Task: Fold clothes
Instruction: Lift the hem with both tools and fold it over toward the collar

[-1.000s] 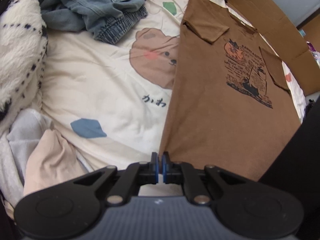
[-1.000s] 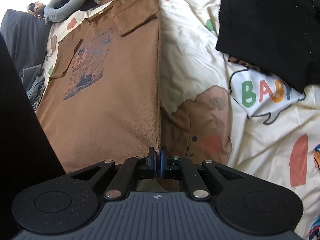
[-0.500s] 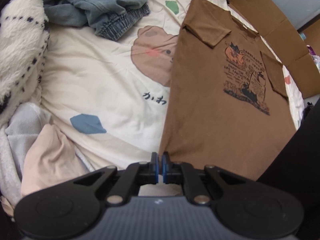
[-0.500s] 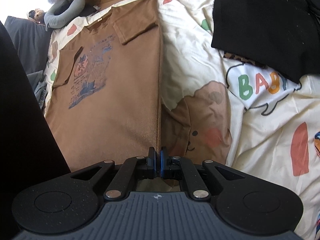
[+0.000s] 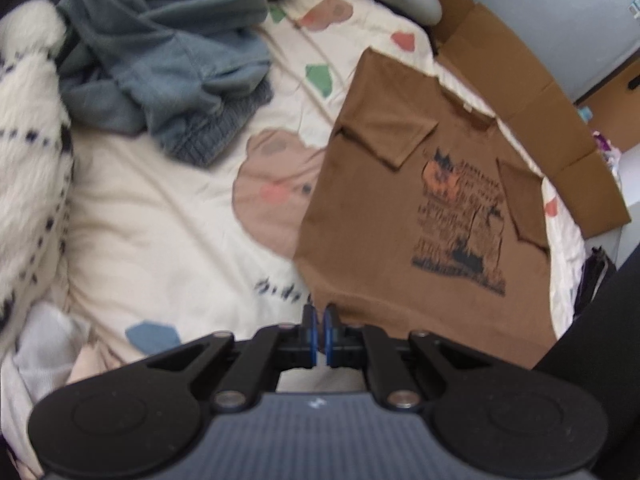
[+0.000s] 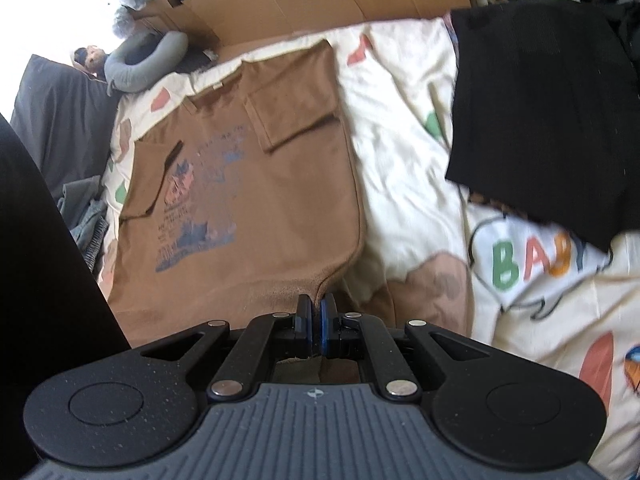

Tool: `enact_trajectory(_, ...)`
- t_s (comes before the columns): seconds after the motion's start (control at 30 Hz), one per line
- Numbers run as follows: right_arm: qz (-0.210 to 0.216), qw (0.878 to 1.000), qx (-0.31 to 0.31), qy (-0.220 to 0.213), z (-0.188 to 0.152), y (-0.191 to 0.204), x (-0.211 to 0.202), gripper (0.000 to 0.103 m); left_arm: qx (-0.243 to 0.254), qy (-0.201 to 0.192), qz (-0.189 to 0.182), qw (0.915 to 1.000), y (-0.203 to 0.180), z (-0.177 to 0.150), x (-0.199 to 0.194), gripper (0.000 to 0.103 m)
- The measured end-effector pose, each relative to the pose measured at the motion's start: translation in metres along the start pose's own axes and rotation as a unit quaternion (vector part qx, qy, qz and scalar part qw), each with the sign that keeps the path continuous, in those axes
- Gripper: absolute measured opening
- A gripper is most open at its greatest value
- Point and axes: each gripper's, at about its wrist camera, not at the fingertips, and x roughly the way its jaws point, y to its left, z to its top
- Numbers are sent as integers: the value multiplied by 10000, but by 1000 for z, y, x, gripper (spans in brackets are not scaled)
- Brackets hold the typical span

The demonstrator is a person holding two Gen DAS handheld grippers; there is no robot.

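Note:
A brown T-shirt (image 5: pixel 384 216) with a dark printed picture lies print-up on a cream bedsheet (image 5: pixel 168 220), both sleeves folded in over the chest. My left gripper (image 5: pixel 319 312) is shut on the shirt's bottom hem at its left corner. In the right wrist view the same brown T-shirt (image 6: pixel 260 200) stretches away from me, and my right gripper (image 6: pixel 316 304) is shut on the hem's right corner. The hem is raised off the sheet at both corners, and the far collar end still rests on the bed.
A crumpled blue garment (image 5: pixel 168 68) and a white fluffy blanket (image 5: pixel 28 152) lie left of the shirt. A black garment (image 6: pixel 548 120) lies to its right. Flattened cardboard (image 6: pixel 320 0) and a grey neck pillow (image 6: pixel 148 64) border the bed's far side. A dark sleeve (image 6: pixel 44 260) stands between the grippers.
Both grippers have lifted and moved forward with the hem; the shirt's lower part has risen off the sheet, and more of the bed's far side has come into view.

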Motion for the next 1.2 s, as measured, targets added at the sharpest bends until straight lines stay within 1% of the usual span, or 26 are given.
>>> enact_trajectory(0.27,32,9994,-111,-312,29,9,-4,2,198,-287,-141,9993,-11,32,-2,3)
enact_trajectory(0.5,50,9986,-340,-393,59,17,3,2,397,-440,-158,9981,-18,55,1,3)
enact_trajectory(0.73,61,9973,-453,-580,91,21,14,2,539,-592,-135,9967,-25,81,10,3)
enact_trajectory(0.87,19,9958,-587,-703,115,27,24,2,535,-712,-97,9960,-28,98,17,3)
enact_trajectory(1.2,-179,9943,-758,-732,165,27,63,2,631,-906,-36,9939,-51,134,53,3)
